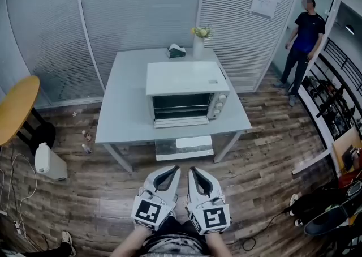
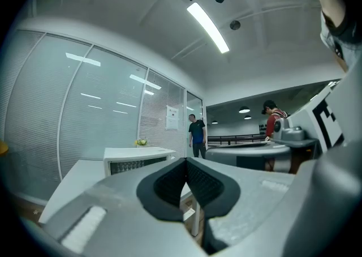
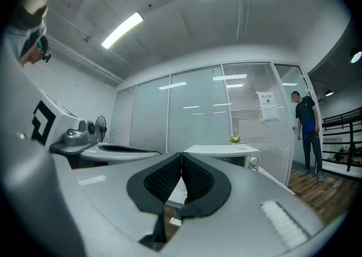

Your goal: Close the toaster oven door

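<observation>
Room: glass-partitioned office with blinds (image 1: 141,7) and a wood floor (image 1: 266,137).
Desk (image 1: 121,108): pale and smooth, with the toaster oven (image 1: 184,77) at its middle, facing the person.
Door (image 1: 181,121): appears dropped forward at the oven's front, cavity exposed. Judged light, stiff and bottom-hinged, likely glazed, so lift it gently by the outer rim or handle.
Left gripper (image 1: 175,167) and right gripper (image 1: 192,168): held low, well apart from the desk. Fingers on both are pressed together, holding nothing.
</observation>
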The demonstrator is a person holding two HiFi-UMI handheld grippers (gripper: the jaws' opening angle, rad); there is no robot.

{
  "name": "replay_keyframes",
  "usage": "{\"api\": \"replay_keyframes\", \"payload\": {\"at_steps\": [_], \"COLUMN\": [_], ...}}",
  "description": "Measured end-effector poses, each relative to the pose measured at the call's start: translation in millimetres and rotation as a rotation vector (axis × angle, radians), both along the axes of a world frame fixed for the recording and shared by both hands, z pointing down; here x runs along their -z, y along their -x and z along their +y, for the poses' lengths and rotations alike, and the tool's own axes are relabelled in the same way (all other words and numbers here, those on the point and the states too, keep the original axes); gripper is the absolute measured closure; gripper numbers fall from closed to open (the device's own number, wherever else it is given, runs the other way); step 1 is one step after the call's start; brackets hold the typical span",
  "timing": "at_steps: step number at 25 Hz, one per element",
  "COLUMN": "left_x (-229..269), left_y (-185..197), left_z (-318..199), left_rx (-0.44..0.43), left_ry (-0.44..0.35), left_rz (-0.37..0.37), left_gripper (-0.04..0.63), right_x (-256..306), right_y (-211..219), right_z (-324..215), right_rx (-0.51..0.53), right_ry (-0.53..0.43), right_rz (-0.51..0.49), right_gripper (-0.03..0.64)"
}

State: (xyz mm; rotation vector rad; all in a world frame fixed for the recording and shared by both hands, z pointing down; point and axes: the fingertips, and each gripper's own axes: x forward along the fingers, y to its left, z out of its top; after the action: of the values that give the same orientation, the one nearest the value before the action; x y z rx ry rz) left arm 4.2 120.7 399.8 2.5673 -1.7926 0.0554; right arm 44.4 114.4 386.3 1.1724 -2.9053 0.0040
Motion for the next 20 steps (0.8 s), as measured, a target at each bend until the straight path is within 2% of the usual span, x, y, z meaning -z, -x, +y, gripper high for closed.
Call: {"api": "replay_keyframes", "payload": {"at_steps": [8,13,20], "left_x": [2,-7,-9], "left_y": [20,38,44], "left_z": [-18,-30,-65], "left_rx": [0.027,0.047,0.088], "left_ry": [0.029,0.024,0.041], "left_rz": [0.1,0.057,0.076], "left_gripper": [0.595,0.595,0.595], "right_x": [-4,-9,-15], "right_y": [23,36,44], "right_z": [-16,-30,-67], "right_rx": [0.012,0.039,0.086], "right_ry": [0.024,0.043,0.058], "right_rz": [0.032,0.037,0.037], "right_gripper": [0.614,0.612,0.612]}}
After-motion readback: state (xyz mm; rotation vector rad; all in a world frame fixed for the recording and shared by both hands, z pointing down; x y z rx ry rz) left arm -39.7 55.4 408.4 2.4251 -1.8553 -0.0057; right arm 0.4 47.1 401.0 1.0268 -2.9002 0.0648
